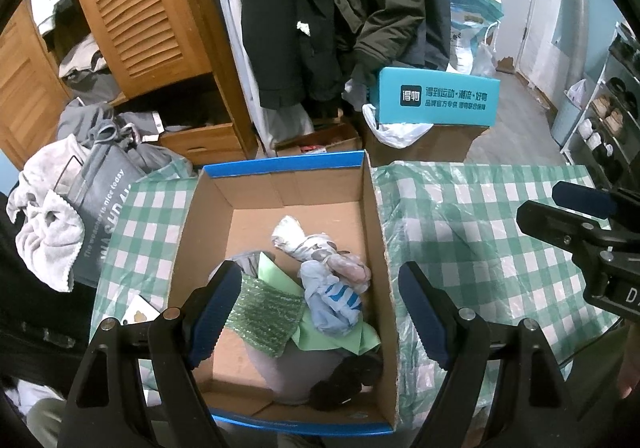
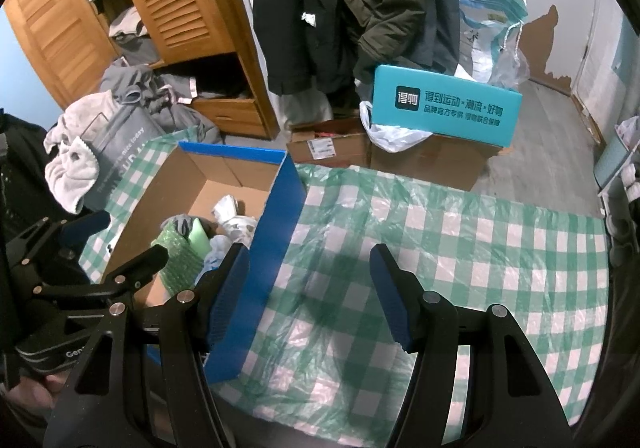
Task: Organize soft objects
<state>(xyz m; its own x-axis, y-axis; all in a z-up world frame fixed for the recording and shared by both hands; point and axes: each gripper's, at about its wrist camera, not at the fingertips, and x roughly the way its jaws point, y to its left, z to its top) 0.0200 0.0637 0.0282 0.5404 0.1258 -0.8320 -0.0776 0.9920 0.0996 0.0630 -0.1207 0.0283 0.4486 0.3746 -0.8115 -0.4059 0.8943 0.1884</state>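
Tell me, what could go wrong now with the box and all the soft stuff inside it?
1. The left gripper hangs open over the box; closing could catch the green bubble wrap together with the blue cloth.
2. The right gripper has one jaw right by the box's blue wall, so a nudge might push the box along the slippery plastic-covered tablecloth.

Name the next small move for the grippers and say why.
Probably draw both back and stop: the soft items already lie in the cardboard box, the left gripper and right gripper stand open and empty, and the checked tablecloth shows nothing loose.
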